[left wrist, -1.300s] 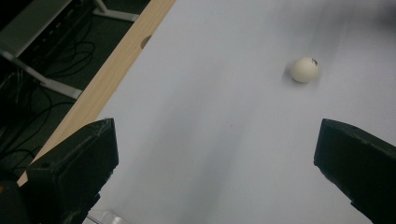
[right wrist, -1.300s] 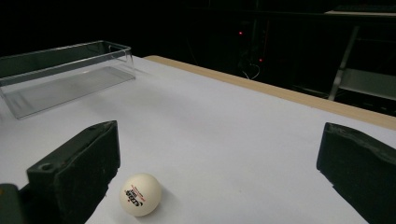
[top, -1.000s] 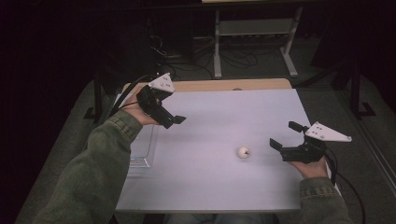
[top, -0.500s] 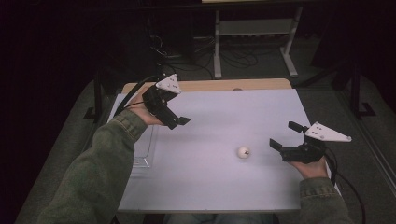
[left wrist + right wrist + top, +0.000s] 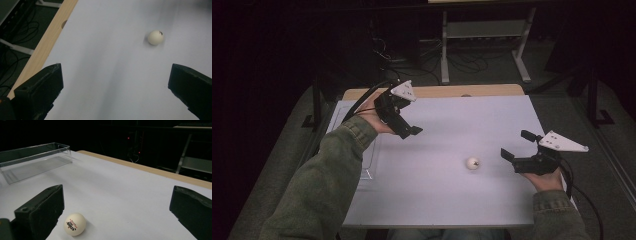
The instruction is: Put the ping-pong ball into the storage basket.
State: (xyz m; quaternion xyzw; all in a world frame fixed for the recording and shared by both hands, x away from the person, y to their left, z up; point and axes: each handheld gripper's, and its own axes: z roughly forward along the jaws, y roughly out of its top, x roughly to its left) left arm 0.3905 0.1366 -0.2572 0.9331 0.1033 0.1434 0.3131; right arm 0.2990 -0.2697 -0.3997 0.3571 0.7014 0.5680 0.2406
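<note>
- Right tool (image 5: 518,146): I am holding it low over the near right part of the counter (image 5: 447,200), its jaws standing wide apart and closed on nothing, both pointing toward my left.
- Ball (image 5: 472,163): the white ball is sitting on the bare counter just beside this tool, directly off the jaw tips and not touching them; in the right gripper view the ball (image 5: 74,224) is lying just in front of the jaw at that view's left, off the centre of the gap. Being round, it is offering no long axis to line up with.
- Judgement: my right hand is much the nearer one, so the coming grasp is turning on sliding the right tool leftward and shifting it a little so the ball sits between the jaws.
- Left tool (image 5: 412,131): I am holding it raised over the far left part of the counter, jaws also spread and empty, looking down at the ball (image 5: 155,37) from well apart.
- Clear tray (image 5: 35,160): this box is standing empty at the far left edge, well apart from the ball.
</note>
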